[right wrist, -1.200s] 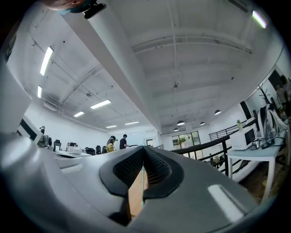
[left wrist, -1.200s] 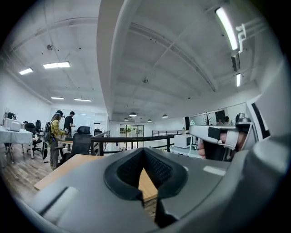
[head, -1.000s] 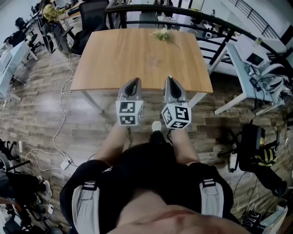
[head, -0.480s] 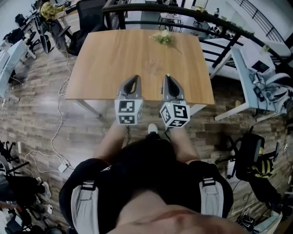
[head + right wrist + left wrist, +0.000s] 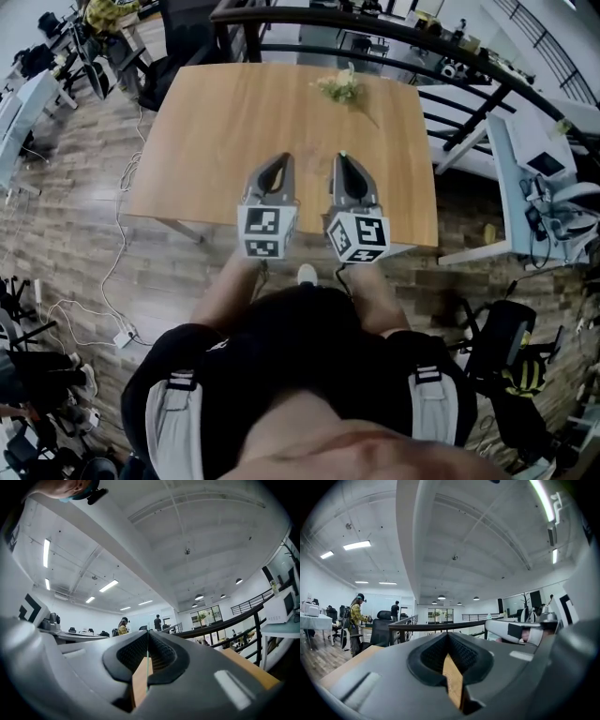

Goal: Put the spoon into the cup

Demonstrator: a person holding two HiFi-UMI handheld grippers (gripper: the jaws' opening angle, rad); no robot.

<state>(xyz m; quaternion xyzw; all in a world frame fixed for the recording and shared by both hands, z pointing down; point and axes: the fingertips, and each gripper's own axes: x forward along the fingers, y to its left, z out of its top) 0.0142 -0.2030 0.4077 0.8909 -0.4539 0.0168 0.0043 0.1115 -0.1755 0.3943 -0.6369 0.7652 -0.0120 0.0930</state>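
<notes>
A wooden table (image 5: 234, 122) stands in front of me in the head view. Near its far edge lies a small pale green and white thing (image 5: 339, 87), too small to tell what it is. I can make out no spoon or cup. My left gripper (image 5: 279, 161) and right gripper (image 5: 343, 157) hover side by side over the table's near edge, both shut and empty. In the left gripper view the jaws of the left gripper (image 5: 448, 637) meet at the tip, pointing level across the room. The right gripper (image 5: 148, 634) shows only a thin seam between its jaws.
A black railing (image 5: 394, 33) runs behind the table, and a black chair (image 5: 192, 28) stands at its far left. White desks (image 5: 553, 178) are on the right, cables (image 5: 122, 272) trail on the wooden floor at the left. People (image 5: 356, 616) stand far off.
The head view has shifted nearer the table, whose near edge now lies lower in the frame. Both grippers keep their pose, shut and side by side.
</notes>
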